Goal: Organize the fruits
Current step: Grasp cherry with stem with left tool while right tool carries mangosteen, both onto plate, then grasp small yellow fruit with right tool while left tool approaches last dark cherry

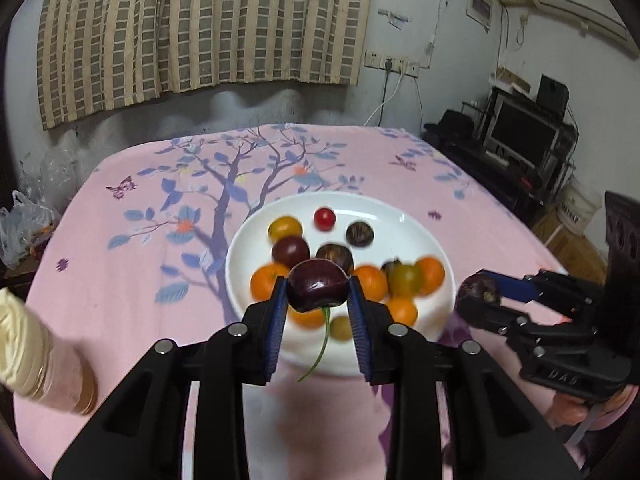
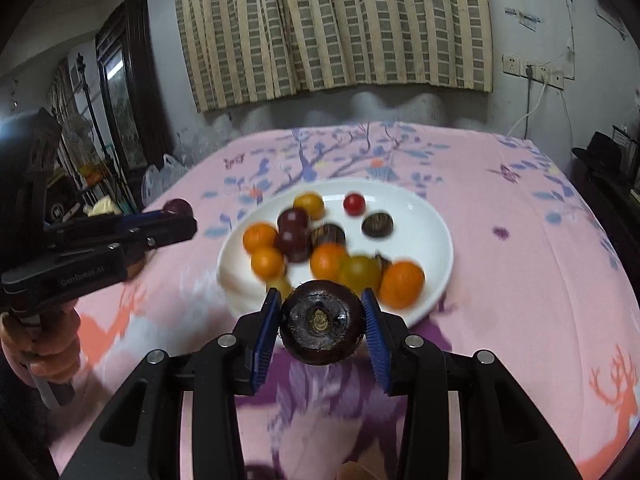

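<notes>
Both grippers, left gripper (image 1: 318, 292) and right gripper (image 2: 322, 320), hold fruit near plate (image 1: 400, 208).

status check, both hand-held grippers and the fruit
Left hand-held gripper shut on cherry. Right hand-held gripper shut on water chestnut. Both above near rim of plate; nothing in the way.

"GenRobot.AI" on the left tongs (image 2: 176, 216) body; other lettering too blurred to read.
</notes>
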### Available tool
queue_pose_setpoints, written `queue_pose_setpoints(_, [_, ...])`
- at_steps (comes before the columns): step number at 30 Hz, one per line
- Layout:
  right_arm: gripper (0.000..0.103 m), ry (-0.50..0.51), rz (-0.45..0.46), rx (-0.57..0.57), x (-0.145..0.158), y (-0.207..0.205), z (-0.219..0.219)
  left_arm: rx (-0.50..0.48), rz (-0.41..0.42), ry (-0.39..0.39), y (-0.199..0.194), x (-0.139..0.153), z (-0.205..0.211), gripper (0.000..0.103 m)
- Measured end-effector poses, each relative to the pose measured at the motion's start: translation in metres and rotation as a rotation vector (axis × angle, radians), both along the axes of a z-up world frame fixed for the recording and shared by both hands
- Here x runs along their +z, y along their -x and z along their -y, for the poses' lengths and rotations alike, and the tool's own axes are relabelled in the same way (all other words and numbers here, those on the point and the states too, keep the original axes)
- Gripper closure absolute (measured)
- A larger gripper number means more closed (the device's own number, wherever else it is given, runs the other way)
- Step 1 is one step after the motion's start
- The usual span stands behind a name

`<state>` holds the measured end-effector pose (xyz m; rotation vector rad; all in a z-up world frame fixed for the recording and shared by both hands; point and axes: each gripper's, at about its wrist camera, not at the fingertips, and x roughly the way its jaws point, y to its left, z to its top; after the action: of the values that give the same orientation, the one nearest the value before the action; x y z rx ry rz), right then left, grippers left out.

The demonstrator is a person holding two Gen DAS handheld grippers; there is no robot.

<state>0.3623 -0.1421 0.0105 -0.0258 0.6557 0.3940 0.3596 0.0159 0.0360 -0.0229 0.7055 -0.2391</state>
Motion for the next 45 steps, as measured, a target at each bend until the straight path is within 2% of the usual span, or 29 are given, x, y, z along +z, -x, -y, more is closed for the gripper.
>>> queue_pose_setpoints(5, [0.062,0.01,-0.015,-0.019,-0.013,-0.051,-0.005,0.019,-0.047,-0.017,-0.054,-0.021,0.01,0.073])
queue_pose_setpoints(9, [0.061,0.009,-0.037,-0.018,-0.023,-0.074,-0.005,0.024,-0.074,-0.046,-0.079,-0.039,0.019,0.073])
queue_pose_setpoints(11, [0.054,0.004,-0.036,-0.014,-0.023,-0.072,-0.006,0.056,-0.079,-0.077,-0.082,-0.042,0.021,0.051])
queue_pose_setpoints(12, [0.054,0.005,-0.028,-0.014,-0.019,-0.067,-0.005,0.073,-0.061,-0.083,-0.079,-0.041,0.02,0.036])
queue_pose_setpoints(14, [0.05,0.016,-0.004,-0.011,-0.011,-0.056,-0.005,0.097,-0.018,-0.102,-0.067,-0.035,0.02,0.032])
queue_pose_setpoints(17, [0.044,0.023,0.025,0.001,-0.002,-0.034,-0.003,0.097,-0.007,-0.118,-0.046,-0.025,0.018,0.023])
queue_pose_setpoints(19, [0.042,0.022,0.035,0.01,-0.001,-0.016,0.0,0.109,0.01,-0.117,-0.025,-0.02,0.014,0.012])
queue_pose_setpoints(21, [0.035,0.014,0.041,0.021,-0.002,0.001,0.004,0.116,0.025,-0.115,-0.001,-0.02,0.009,0.008])
queue_pose_setpoints(26, [0.034,0.023,-0.003,0.042,-0.027,0.044,0.013,0.143,-0.007,-0.072,0.051,-0.04,-0.009,0.007])
queue_pose_setpoints(29, [0.034,0.014,-0.092,0.032,-0.052,0.06,0.022,0.177,-0.042,-0.06,0.074,-0.062,-0.022,0.007])
queue_pose_setpoints(32, [0.034,-0.006,-0.129,0.034,-0.059,0.076,0.026,0.181,-0.105,-0.051,0.083,-0.076,-0.03,0.007])
queue_pose_setpoints(37, [0.035,-0.036,-0.145,0.044,-0.061,0.104,0.032,0.204,-0.083,-0.071,0.088,-0.074,-0.033,0.007])
queue_pose_setpoints(39, [0.042,-0.084,-0.141,0.043,-0.06,0.112,0.038,0.198,-0.089,-0.064,0.088,-0.074,-0.032,0.007])
queue_pose_setpoints(41, [0.056,-0.1,-0.177,0.027,-0.065,0.115,0.041,0.19,-0.099,-0.057,0.089,-0.075,-0.031,0.007])
queue_pose_setpoints(43, [0.064,-0.105,-0.2,0.013,-0.065,0.115,0.041,0.186,-0.103,-0.055,0.089,-0.074,-0.029,0.007])
queue_pose_setpoints(45, [0.065,-0.077,-0.206,0.004,-0.067,0.117,0.038,0.179,-0.104,-0.05,0.089,-0.073,-0.029,0.007])
